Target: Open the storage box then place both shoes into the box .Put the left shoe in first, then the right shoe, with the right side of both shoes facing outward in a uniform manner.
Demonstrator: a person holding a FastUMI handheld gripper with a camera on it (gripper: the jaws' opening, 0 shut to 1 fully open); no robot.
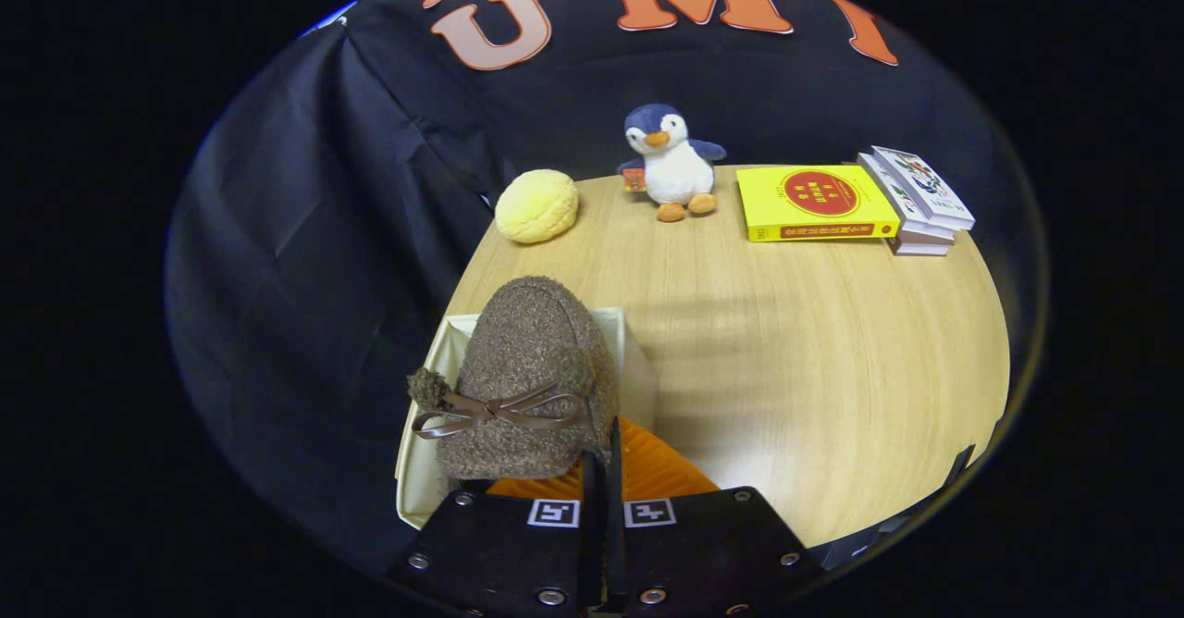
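— shoe point(527, 368), brown and fuzzy, with a bow, is held up over the box point(421, 470) at the desk's point(814, 368) near-left corner.
— and the gripper point(601, 479)?
— fingers nearly together, clenched on the shoe's rim, toe pointing away.
— anything else out there?
— beyond it a yellow bun point(536, 205), a penguin point(671, 163), a yellow book point(816, 203) and a small stack of books point(918, 202) along the far edge.
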